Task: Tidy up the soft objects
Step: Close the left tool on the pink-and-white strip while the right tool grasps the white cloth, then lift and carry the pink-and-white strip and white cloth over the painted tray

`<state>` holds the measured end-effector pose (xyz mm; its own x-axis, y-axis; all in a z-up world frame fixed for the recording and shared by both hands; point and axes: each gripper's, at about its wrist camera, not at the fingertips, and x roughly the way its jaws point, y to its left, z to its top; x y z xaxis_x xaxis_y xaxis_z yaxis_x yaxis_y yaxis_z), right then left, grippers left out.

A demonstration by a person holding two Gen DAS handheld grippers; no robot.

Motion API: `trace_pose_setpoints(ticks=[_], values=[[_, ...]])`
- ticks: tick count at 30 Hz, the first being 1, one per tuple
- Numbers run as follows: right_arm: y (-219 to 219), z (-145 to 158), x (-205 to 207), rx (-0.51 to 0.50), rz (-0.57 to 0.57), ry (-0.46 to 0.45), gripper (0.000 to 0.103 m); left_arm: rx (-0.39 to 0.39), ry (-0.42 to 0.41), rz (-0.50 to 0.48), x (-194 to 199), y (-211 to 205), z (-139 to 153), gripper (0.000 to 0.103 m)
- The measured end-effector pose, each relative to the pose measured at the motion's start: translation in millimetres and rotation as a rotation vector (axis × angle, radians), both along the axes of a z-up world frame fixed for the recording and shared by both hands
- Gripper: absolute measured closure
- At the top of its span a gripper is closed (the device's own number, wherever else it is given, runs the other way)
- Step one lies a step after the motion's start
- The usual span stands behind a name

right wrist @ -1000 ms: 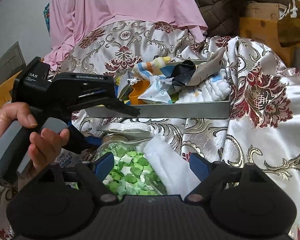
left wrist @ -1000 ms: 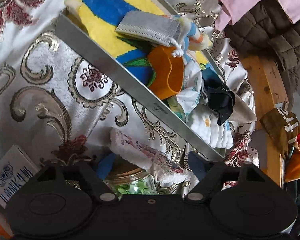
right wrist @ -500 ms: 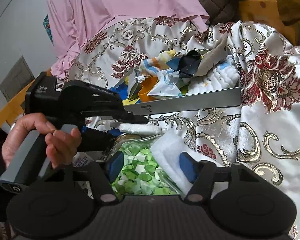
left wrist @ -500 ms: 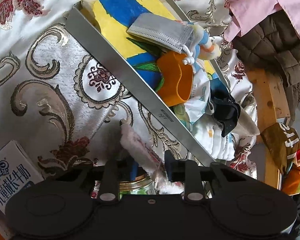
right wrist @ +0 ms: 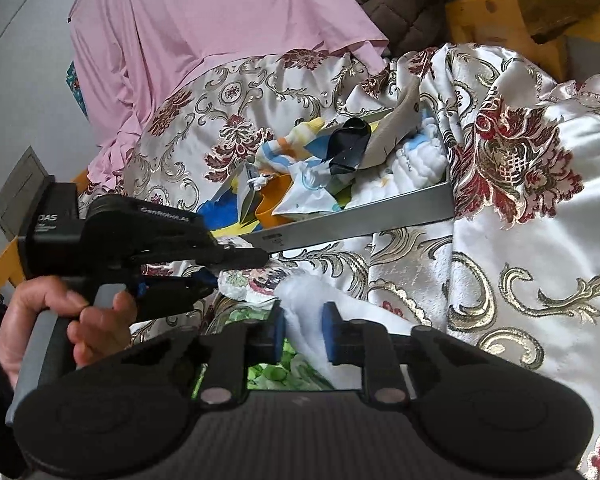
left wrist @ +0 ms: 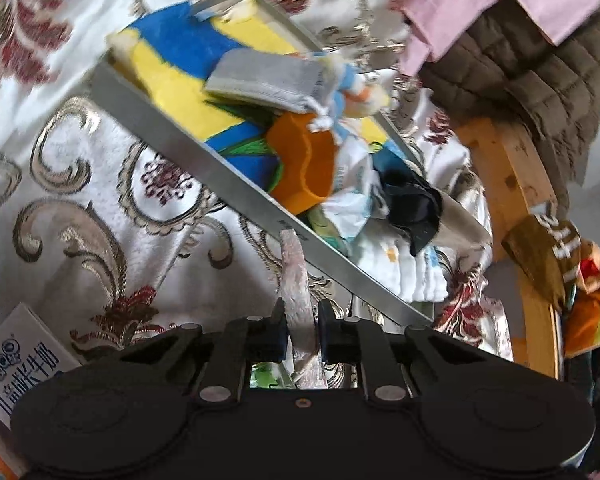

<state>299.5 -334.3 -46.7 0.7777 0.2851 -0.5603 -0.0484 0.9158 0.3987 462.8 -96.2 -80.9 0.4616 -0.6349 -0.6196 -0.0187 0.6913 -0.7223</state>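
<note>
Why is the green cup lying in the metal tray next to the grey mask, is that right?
Not quite: the cup is orange, not green. The left wrist view shows it lying in the metal tray next to the grey mask.

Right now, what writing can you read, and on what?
"GenRobot.AI": left gripper, its jaws closing on the printed cloth.
"DAS": same gripper's rear; finer print unreadable.
"儿童成长牛奶": milk carton.
Stamp on the tray wall: too small.
White lettering on the brown cloth: cut off.
</note>
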Motion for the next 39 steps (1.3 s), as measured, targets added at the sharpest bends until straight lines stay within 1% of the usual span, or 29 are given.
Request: trace_pose_setpoints(ticks=[2, 4, 9, 13, 18, 25, 30, 34, 37, 39], values=[[1.2, 1.5, -0.6, -0.015, -0.002, -0.003, 0.094, 0.027, -0.037, -0.013, -5.0, -2.2, 6.5, 0.089], [2.4, 2.6, -1.9, -0.027, -0.003, -0.003, 0.096, 0.055, -0.070, -0.022, -10.8, -5.2, 12.3, 0.089], [6.1, 7.1, -7.7, -0.034, 0.013, -0.010, 0.098, 0.157, -0.187, -0.046, -33.7, -14.3, 32.4, 0.090], [6.7, 16.4, -15.4, -0.020, 0.025, -0.045, 0.098, 0.230, -0.286, -0.070, -58.7, -18.4, 50.1, 0.090], [4.6, 30.0, -27.9, 0.002, 0.028, -0.098, 0.098, 0.292, -0.352, -0.105, -88.9, -22.7, 66.6, 0.090], [-0.4, 50.5, -56.0, 0.045, 0.029, -0.177, 0.098, 0.332, -0.407, -0.105, -138.1, -18.8, 95.4, 0.090], [-8.3, 72.6, -91.0, 0.097, 0.011, -0.260, 0.098, 0.344, -0.448, -0.082, -178.3, -16.0, 123.9, 0.090], [-14.2, 95.2, -122.5, 0.133, -0.016, -0.339, 0.098, 0.356, -0.499, -0.074, -219.4, -15.8, 147.8, 0.090], [-15.5, 108.9, -145.2, 0.144, -0.024, -0.391, 0.098, 0.346, -0.523, -0.058, -250.5, -15.7, 162.2, 0.090], [-14.5, 114.4, -159.7, 0.137, -0.026, -0.416, 0.098, 0.324, -0.513, -0.034, -269.1, -13.9, 168.4, 0.090]])
